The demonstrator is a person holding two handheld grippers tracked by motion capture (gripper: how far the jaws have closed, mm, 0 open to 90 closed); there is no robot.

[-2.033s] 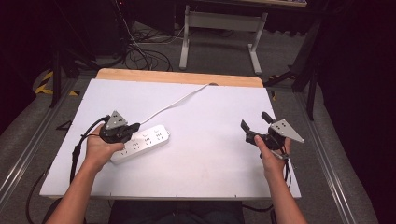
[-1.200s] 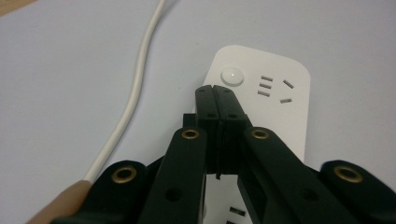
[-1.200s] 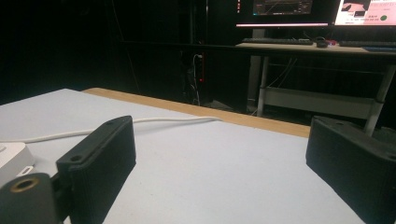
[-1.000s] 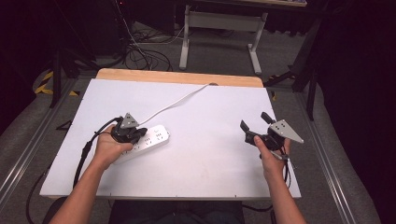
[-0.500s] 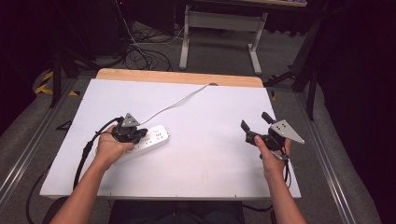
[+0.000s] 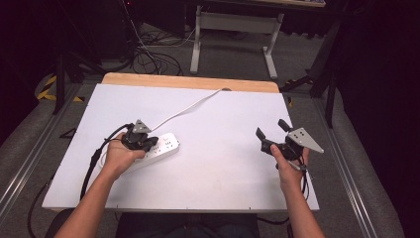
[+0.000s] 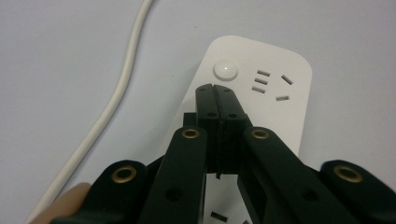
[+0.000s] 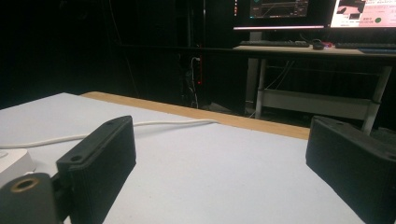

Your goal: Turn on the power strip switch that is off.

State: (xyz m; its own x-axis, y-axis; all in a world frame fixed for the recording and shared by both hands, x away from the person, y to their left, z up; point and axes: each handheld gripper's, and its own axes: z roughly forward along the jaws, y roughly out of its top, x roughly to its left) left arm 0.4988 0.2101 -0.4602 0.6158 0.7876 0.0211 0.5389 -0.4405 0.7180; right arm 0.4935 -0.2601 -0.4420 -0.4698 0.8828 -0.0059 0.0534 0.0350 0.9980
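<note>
A white power strip (image 6: 159,148) lies on the left half of the white table, its white cord (image 6: 190,108) running toward the far edge. My left gripper (image 6: 148,144) hovers right over the strip with its jaws shut together and nothing between them. In the left gripper view the closed tips (image 7: 216,91) sit just short of the strip's round white button (image 7: 225,70), beside a set of socket slots (image 7: 272,85). My right gripper (image 6: 271,130) is held above the table's right side, open and empty, its two pads (image 8: 105,158) wide apart.
The white table top (image 6: 223,163) has a wooden strip (image 6: 190,82) along its far edge. Beyond it stand a desk frame (image 6: 233,34), floor cables (image 6: 148,54) and monitors (image 8: 299,9). A black cable (image 6: 91,163) trails from the left gripper.
My left gripper moved right along the power strip and dipped toward its button end. The right gripper has stayed in place.
</note>
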